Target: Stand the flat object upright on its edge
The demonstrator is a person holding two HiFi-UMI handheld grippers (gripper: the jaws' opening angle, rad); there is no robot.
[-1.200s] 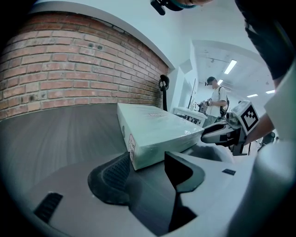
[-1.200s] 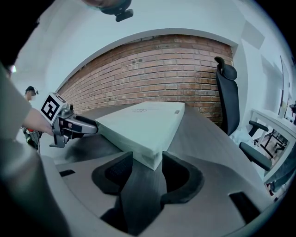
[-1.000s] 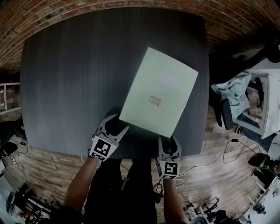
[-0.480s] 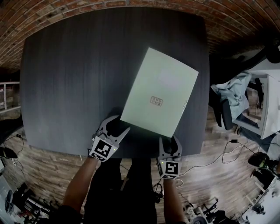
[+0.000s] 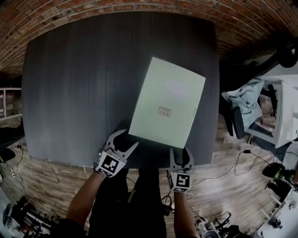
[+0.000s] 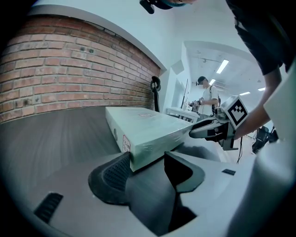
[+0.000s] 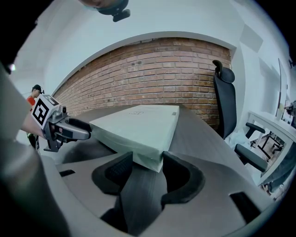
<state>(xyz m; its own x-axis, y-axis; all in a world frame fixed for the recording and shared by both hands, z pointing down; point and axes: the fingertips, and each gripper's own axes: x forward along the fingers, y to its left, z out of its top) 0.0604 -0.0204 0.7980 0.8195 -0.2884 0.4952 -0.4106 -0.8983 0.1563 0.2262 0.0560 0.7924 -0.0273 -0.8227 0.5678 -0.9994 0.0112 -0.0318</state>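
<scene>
A flat pale green box (image 5: 167, 102) lies at an angle on the dark table (image 5: 79, 83), near its front edge. My right gripper (image 5: 180, 151) is shut on the box's near right corner; in the right gripper view the box (image 7: 138, 122) sits pinched between both pads of that gripper (image 7: 148, 159). My left gripper (image 5: 126, 137) is open at the near left corner. In the left gripper view the box (image 6: 143, 125) pokes between the jaws of this gripper (image 6: 145, 159); the left pad is against its side and the right pad stands apart.
A brick wall (image 5: 116, 5) runs behind the table. To the right are a black office chair (image 7: 224, 102) and a white desk (image 5: 284, 107). Cables lie on the wooden floor (image 5: 242, 162). A person (image 6: 206, 97) stands far off.
My left gripper has crept a little forward along the box's near left corner. The right gripper keeps the same hold on the near right corner.
</scene>
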